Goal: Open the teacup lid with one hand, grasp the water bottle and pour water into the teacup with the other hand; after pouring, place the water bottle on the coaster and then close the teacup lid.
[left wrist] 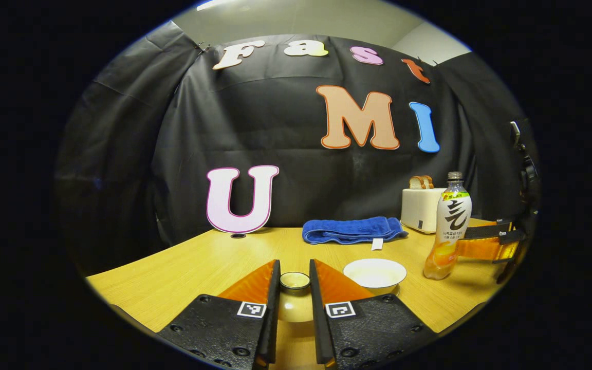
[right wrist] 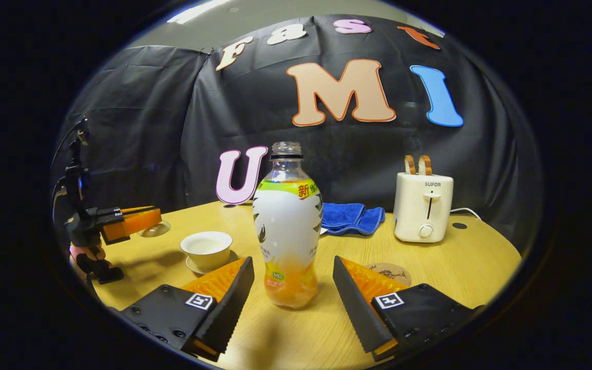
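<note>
The water bottle stands upright on the table with orange drink in its lower part. My right gripper is open, one finger on each side of the bottle and neither touching it. In the left gripper view the bottle stands at the right with the right gripper at its side. My left gripper is shut on the teacup lid, held to the left of the cup. The white teacup sits uncovered on its saucer. From the right gripper view, the left gripper holds the lid beyond the teacup.
A round coaster lies right of the bottle, partly behind my right finger. A white toaster with bread stands at the back right. A folded blue towel lies at the back. The wooden table ends in a curved edge.
</note>
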{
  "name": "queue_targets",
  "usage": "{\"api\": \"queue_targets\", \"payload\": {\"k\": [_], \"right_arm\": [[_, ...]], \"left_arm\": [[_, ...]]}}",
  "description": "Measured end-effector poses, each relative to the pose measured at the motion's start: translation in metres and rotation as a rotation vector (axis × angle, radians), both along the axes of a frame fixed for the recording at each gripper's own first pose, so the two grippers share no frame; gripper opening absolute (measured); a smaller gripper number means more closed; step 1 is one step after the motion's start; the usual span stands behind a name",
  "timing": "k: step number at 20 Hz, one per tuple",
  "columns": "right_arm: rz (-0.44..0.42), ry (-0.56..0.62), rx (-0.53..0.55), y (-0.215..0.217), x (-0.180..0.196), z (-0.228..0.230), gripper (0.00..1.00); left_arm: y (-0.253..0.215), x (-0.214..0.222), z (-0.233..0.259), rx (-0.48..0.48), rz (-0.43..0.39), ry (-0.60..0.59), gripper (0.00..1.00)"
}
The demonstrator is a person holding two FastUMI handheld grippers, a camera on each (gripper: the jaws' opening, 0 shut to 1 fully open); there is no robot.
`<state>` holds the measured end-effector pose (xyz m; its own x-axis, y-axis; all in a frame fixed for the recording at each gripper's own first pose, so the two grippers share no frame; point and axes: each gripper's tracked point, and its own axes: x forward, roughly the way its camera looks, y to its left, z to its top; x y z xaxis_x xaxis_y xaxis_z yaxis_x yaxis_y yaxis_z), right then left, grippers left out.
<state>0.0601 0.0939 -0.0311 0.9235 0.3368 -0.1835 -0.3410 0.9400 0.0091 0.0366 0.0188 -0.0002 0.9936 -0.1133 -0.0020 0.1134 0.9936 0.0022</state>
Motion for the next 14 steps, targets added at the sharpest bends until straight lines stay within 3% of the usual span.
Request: {"api": "queue_targets", "payload": {"k": [11, 13, 14], "right_arm": [[-0.043, 0.059, -0.050, 0.015, 0.034, -0.014, 0.94], [-0.051, 0.051, -0.071, 0.016, 0.034, -0.014, 0.73], [-0.055, 0.042, -0.086, 0.015, 0.034, -0.013, 0.72]], "left_arm": [[0.026, 0.003, 0.000, 0.002, 0.048, 0.000, 0.27], [0.031, 0.004, -0.001, 0.002, 0.052, 0.001, 0.27], [0.032, 0.005, 0.000, -0.001, 0.053, -0.001, 0.27]]}}
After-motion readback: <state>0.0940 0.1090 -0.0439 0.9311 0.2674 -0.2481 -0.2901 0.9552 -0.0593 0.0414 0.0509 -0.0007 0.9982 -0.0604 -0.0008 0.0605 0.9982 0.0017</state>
